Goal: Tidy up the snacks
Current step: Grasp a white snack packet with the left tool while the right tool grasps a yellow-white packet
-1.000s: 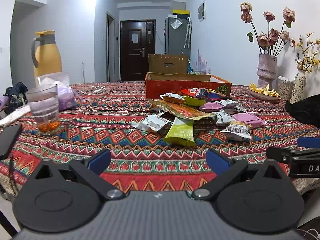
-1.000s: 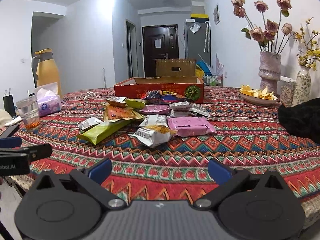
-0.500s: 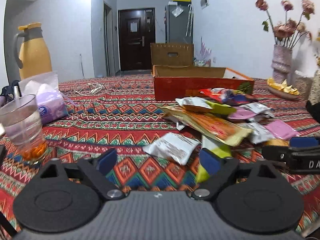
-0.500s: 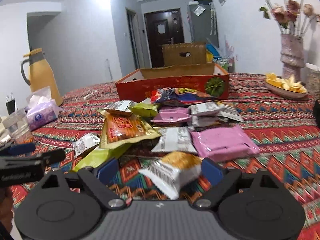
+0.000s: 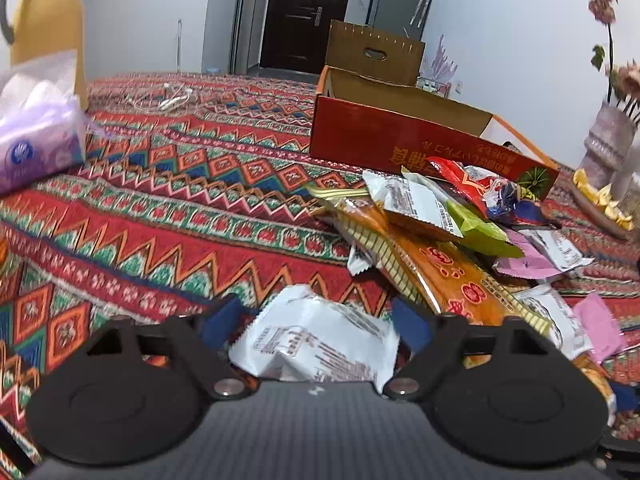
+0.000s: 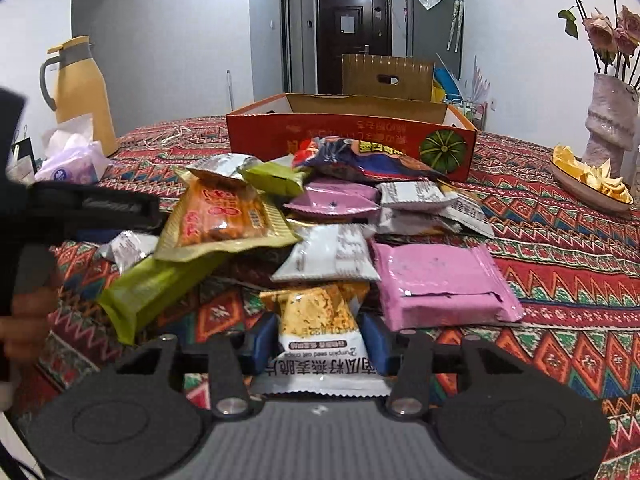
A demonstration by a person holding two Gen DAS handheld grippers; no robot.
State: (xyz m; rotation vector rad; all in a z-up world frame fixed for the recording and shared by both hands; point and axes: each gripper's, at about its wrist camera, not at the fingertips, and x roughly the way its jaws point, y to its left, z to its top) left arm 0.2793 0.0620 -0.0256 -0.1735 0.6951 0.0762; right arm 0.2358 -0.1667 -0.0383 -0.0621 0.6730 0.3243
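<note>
A pile of snack packets lies on the patterned tablecloth in front of an open red cardboard box (image 5: 404,136), which also shows in the right wrist view (image 6: 348,136). My left gripper (image 5: 316,320) stands around a white crumpled packet (image 5: 316,340), its jaws still apart on either side of it. My right gripper (image 6: 318,338) is closed in on a white and orange pumpkin seed crisp packet (image 6: 320,332), its blue pads against both sides. A pink packet (image 6: 440,280), a green bar (image 6: 156,284) and an orange bag (image 6: 220,216) lie close by.
A purple tissue pack (image 5: 36,140) and a yellow jug (image 6: 80,88) stand at the left. A dish of yellow pieces (image 6: 588,184) and a vase (image 6: 608,120) stand at the right. The left gripper shows in the right wrist view (image 6: 92,204).
Both grippers moved forward into the snack pile. The left came around the white packet. The right narrowed its jaws onto the white and orange packet.
</note>
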